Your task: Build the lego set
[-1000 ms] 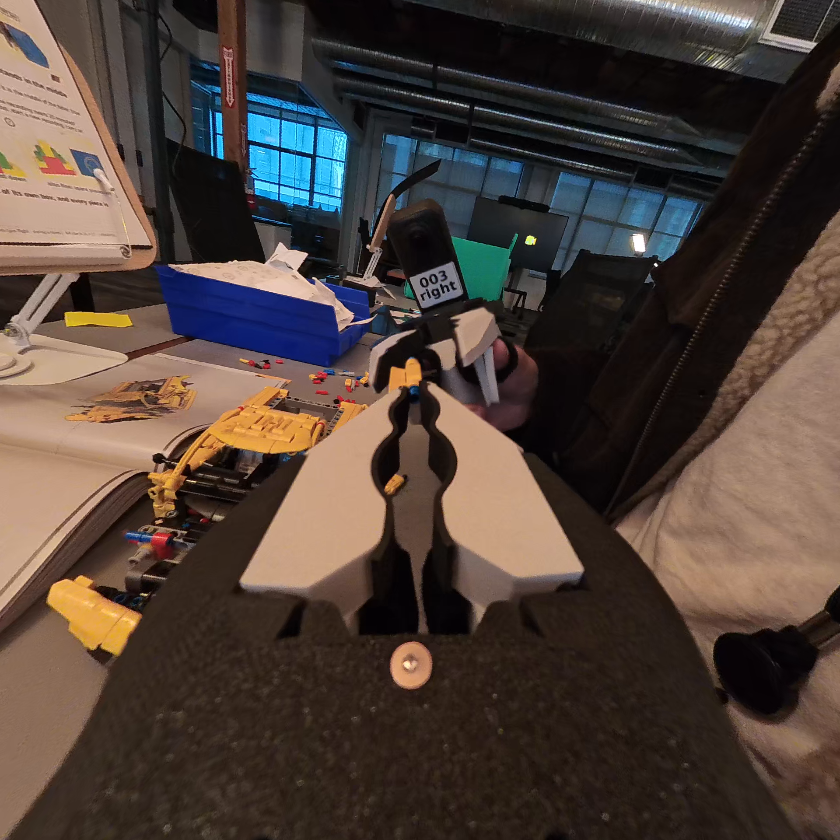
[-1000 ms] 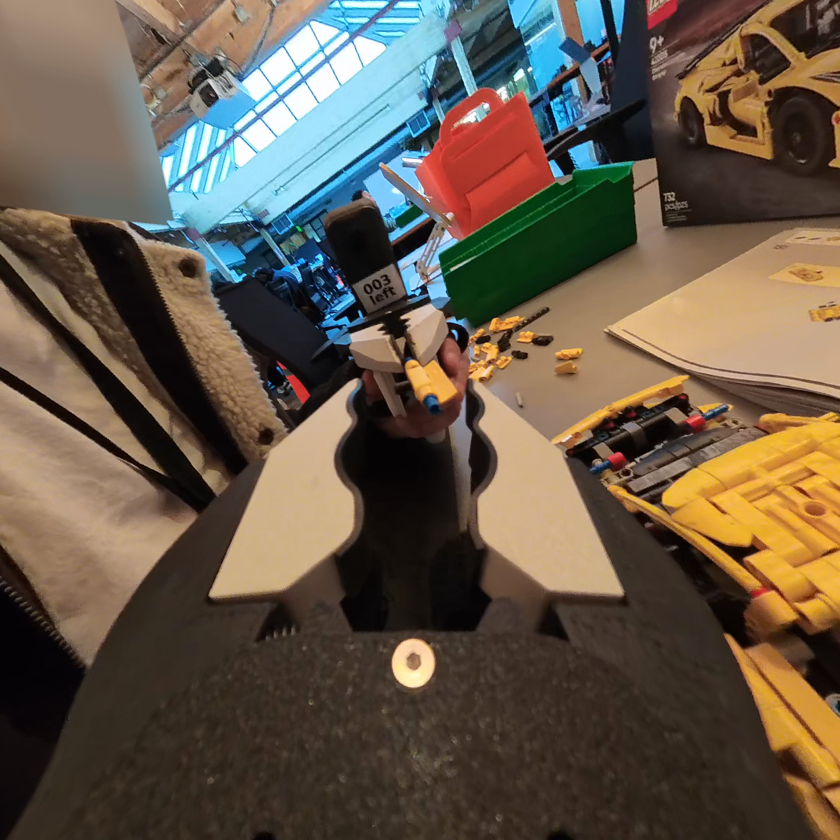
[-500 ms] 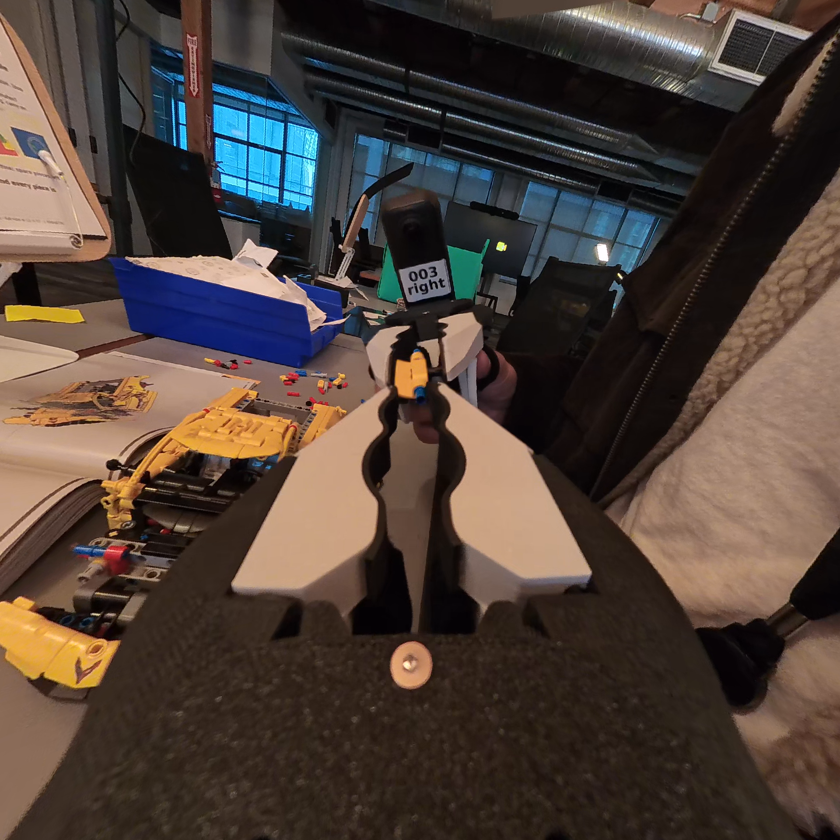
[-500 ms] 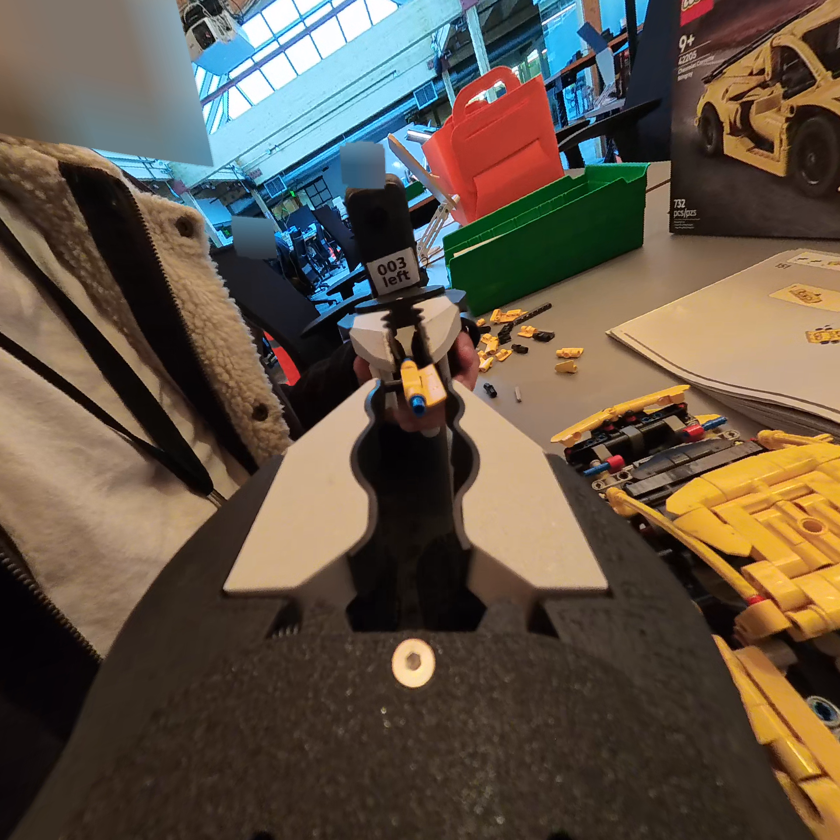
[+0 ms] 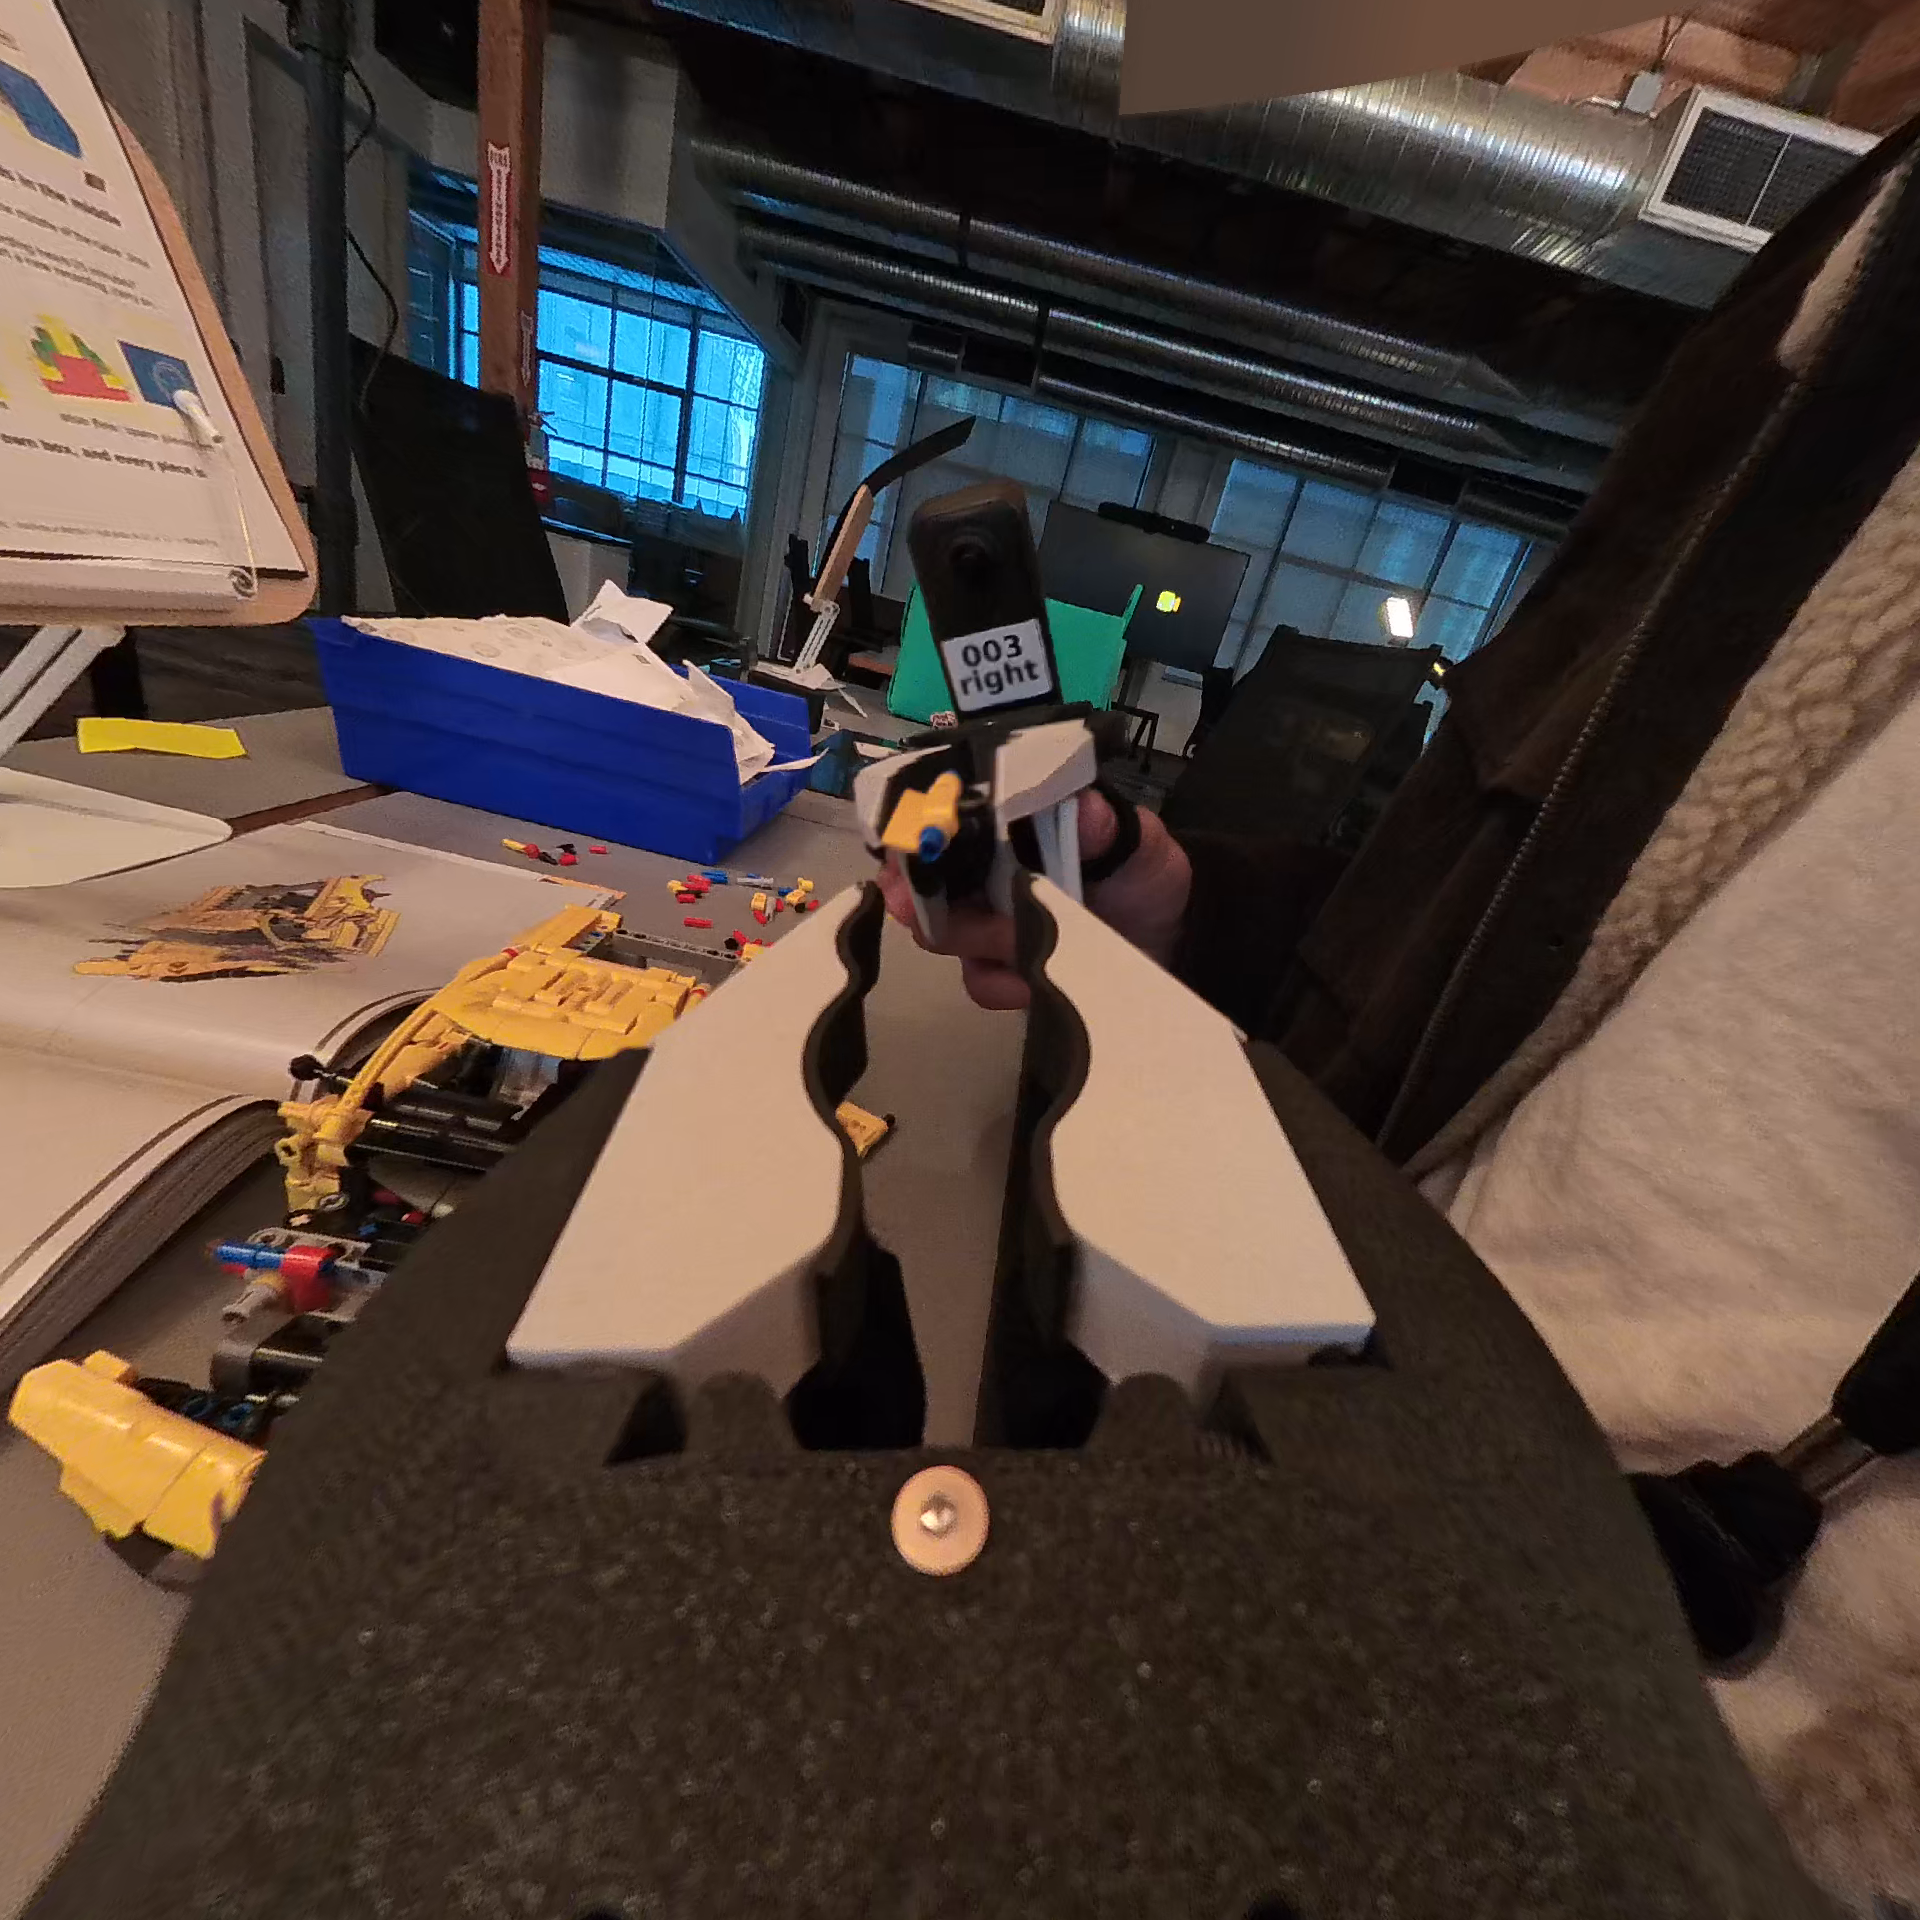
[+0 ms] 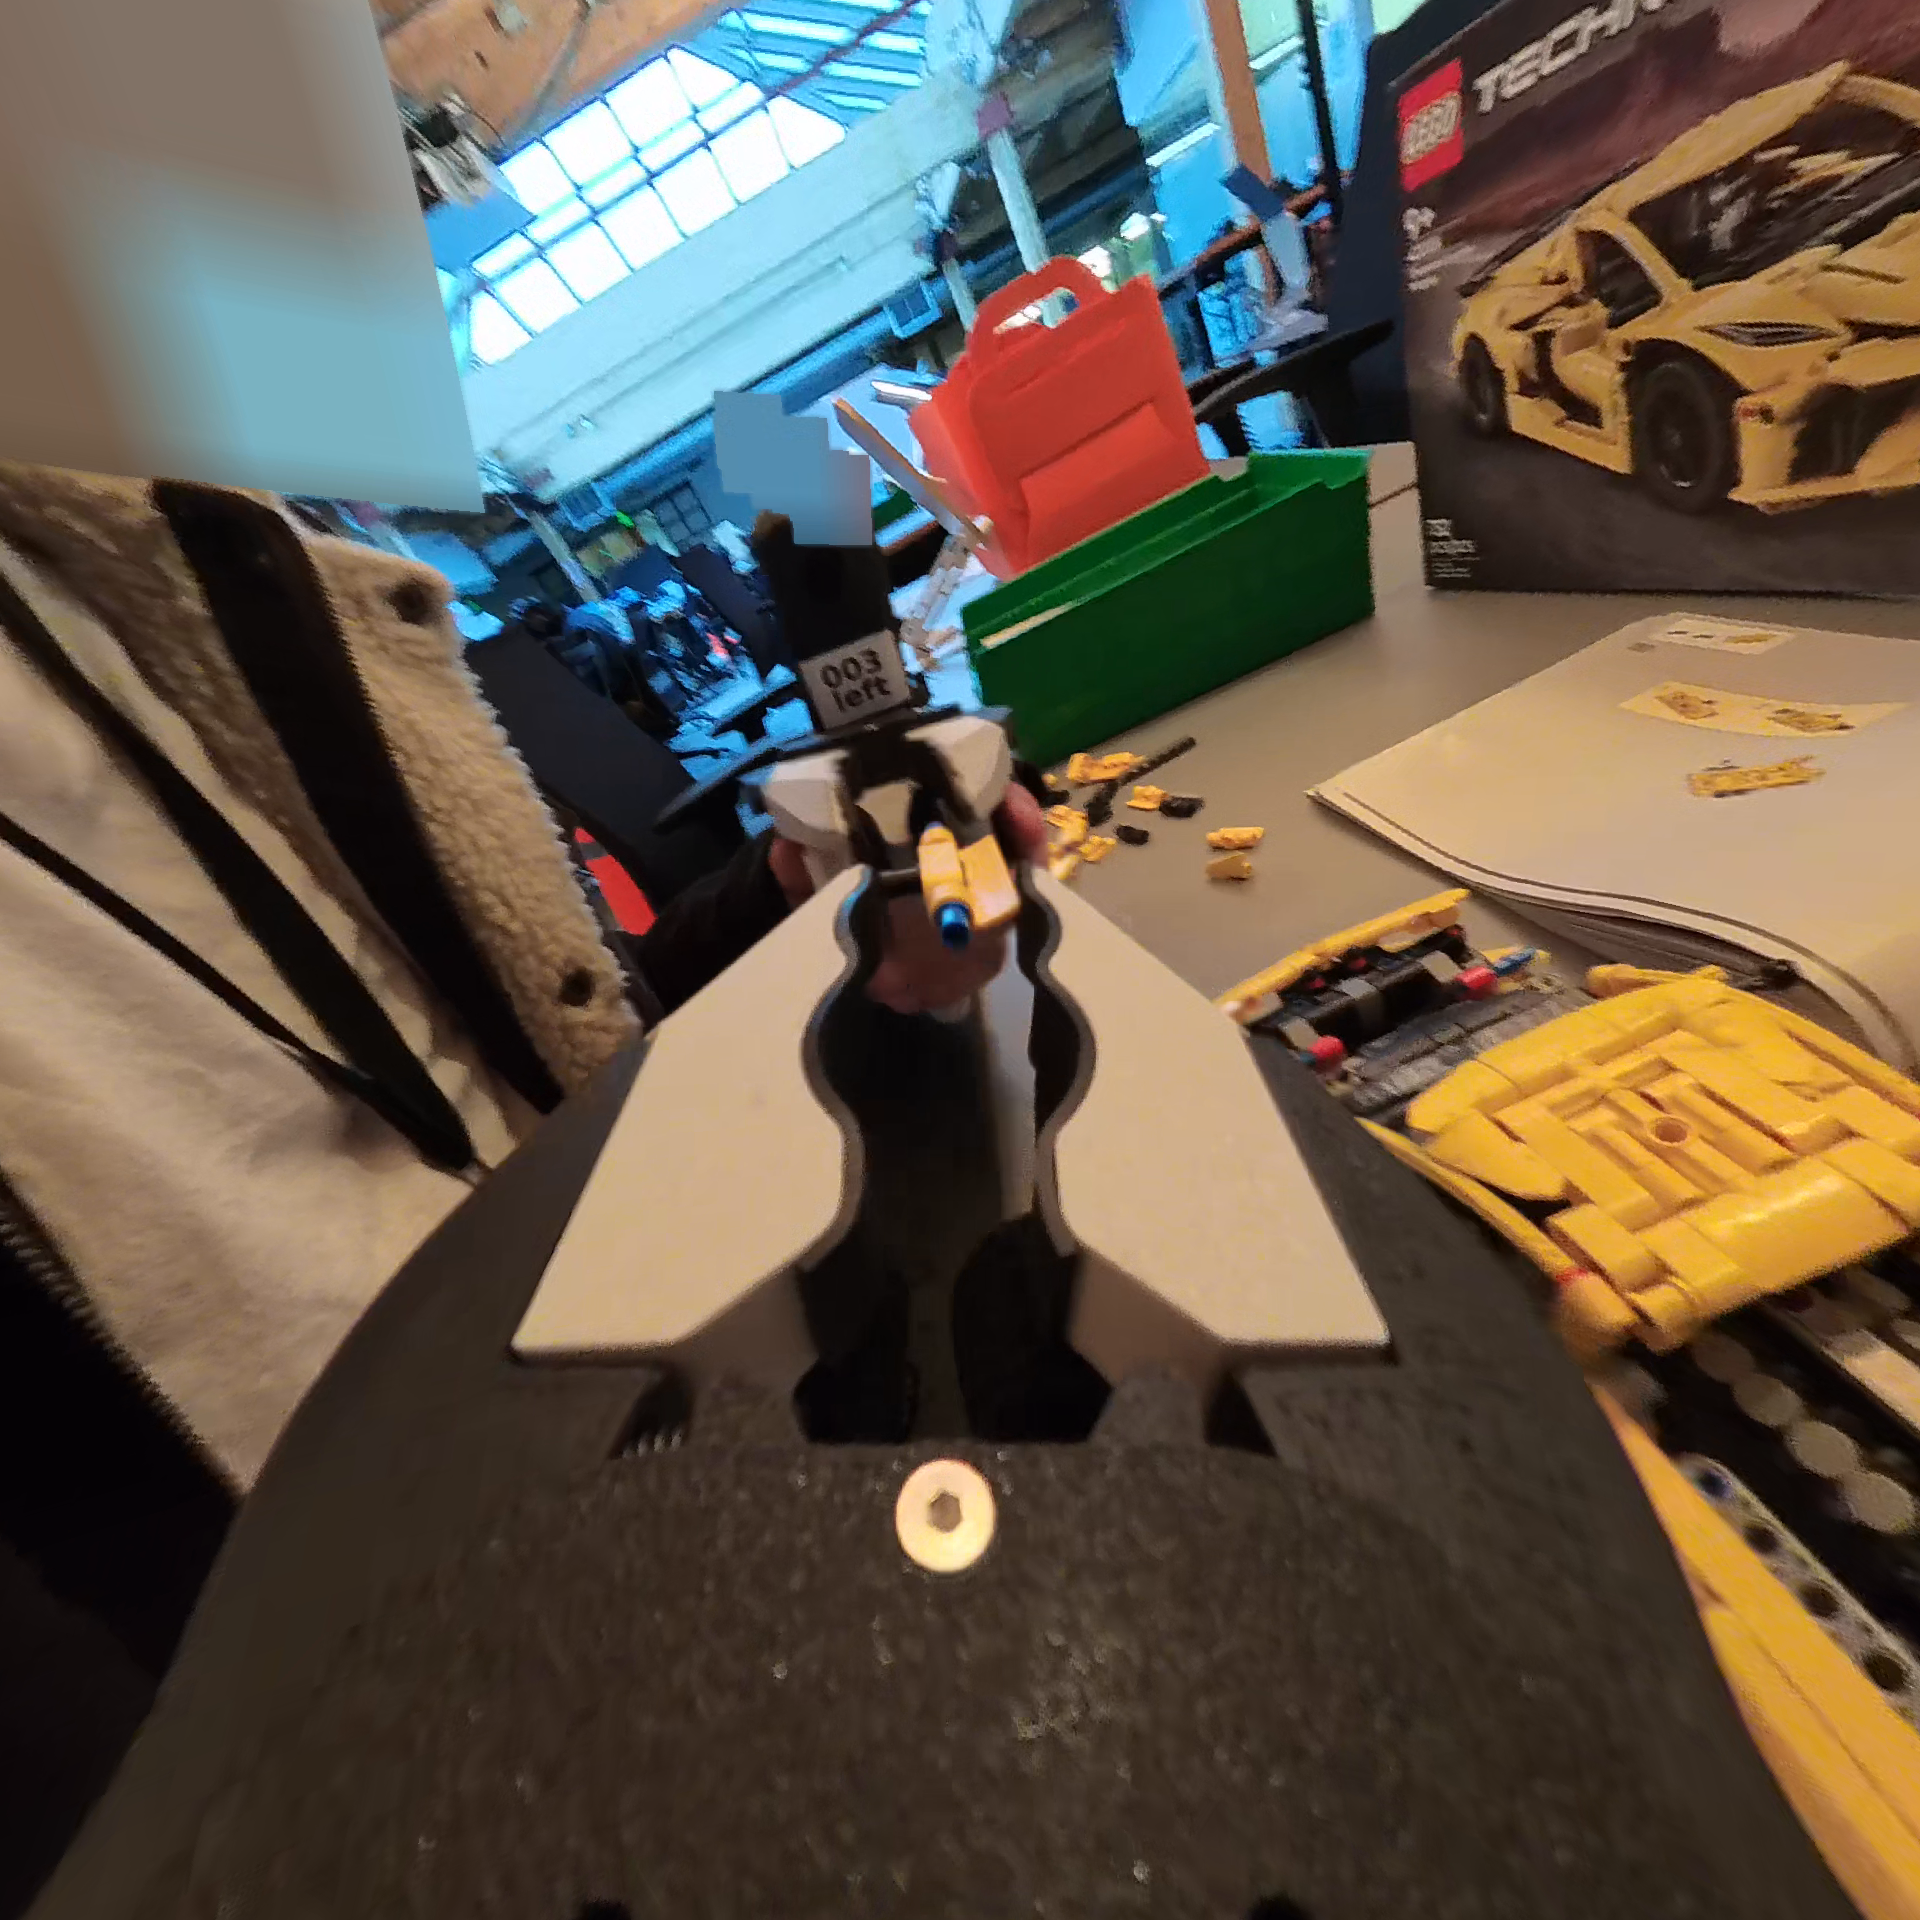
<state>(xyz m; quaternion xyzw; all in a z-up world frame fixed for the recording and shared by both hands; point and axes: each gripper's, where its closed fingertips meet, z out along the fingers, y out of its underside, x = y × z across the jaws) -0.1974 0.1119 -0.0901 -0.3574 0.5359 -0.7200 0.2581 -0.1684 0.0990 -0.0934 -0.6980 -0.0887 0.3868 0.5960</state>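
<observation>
The yellow piece with blue pin point(image 6: 961, 878) is passing over, above the counter point(image 6: 1351, 655). The left hand-held gripper point(image 5: 951, 914) is now gaping empty, and the right hand-held gripper point(image 6: 945, 904) is pinching it (handover apparently complete), ready for fitting to the yellow car point(image 6: 1662, 1143).

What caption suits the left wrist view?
Open left gripper faces the right gripper, which holds a yellow piece.

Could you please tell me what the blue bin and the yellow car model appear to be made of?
The blue bin looks like moulded plastic, smooth with a slight sheen: its colour is even and its walls are thin and rigid. The yellow car model looks like glossy hard plastic: many separate interlocked pieces with crisp edges and small highlights, over darker parts.
</observation>
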